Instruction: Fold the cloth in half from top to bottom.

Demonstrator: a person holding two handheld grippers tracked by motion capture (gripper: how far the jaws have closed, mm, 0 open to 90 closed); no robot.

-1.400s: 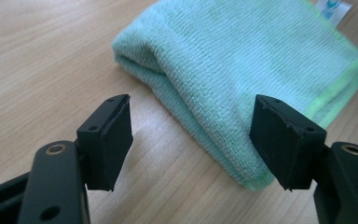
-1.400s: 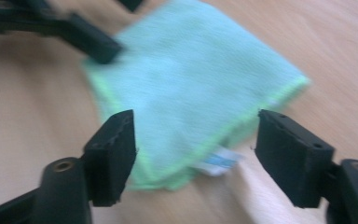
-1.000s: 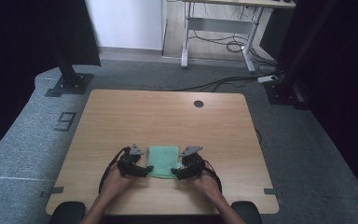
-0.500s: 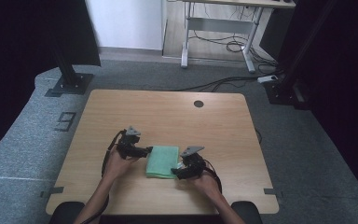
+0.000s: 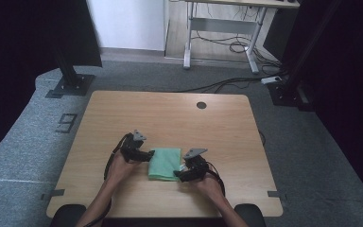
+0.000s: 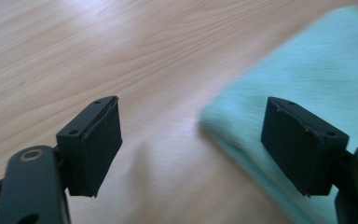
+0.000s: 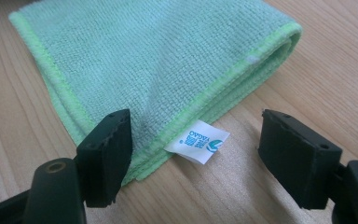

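A folded green microfibre cloth lies flat on the wooden table, near its front edge. My left gripper is at the cloth's far left corner, pointing right. In the left gripper view that gripper is open, with the blurred cloth corner reaching in under the right-hand jaw. My right gripper sits at the cloth's near right corner. In the right gripper view it is open and low over the cloth, and a white label on the hem lies between its jaws.
A round cable hole marks the table's far side. Behind the table on the grey floor stand a metal desk frame with loose cables and a black stand base at the left.
My left gripper has moved away from the person, from the cloth's near left side up to its far left corner. The right gripper and the cloth have stayed put.
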